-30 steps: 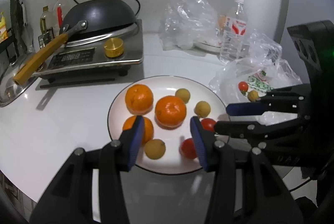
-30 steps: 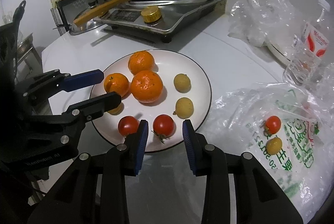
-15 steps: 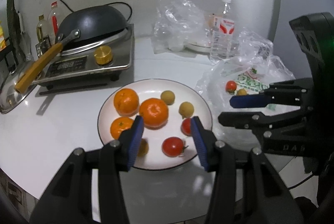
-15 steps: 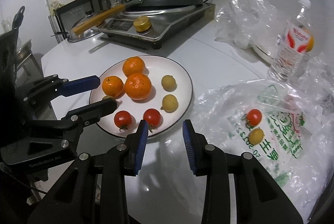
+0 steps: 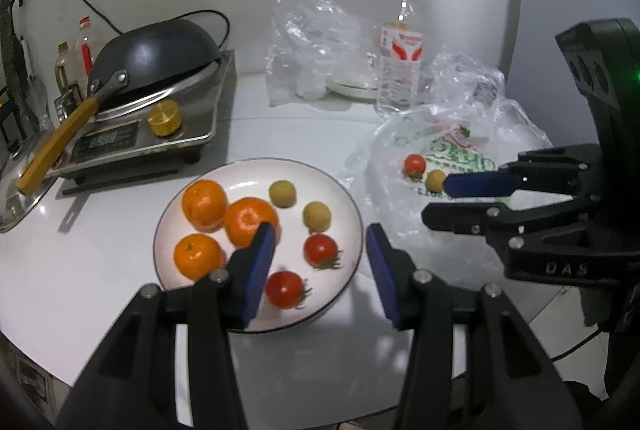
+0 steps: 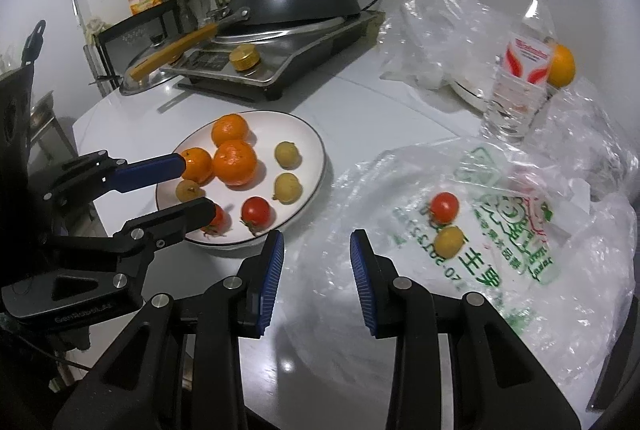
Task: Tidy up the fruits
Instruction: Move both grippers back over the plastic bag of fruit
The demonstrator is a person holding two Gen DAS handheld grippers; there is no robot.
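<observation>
Glossy white plate (image 6: 312, 137), crinkled clear plastic bag (image 6: 520, 238), brushed-metal cooktop (image 6: 304, 49).

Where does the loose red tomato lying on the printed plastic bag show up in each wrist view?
Left wrist: the tomato sits right of centre, on the printed bag, beyond the plate.
Right wrist: the tomato sits right of centre, just above a small yellow fruit.
Shared landmark: the water bottle.

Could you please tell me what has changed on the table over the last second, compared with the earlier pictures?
Both grippers drew back from the plate: the left gripper and right gripper stayed open and empty, the right now over the plastic bag. The plate's fruit, and the tomato and yellow fruit on the bag, stayed put.
</observation>
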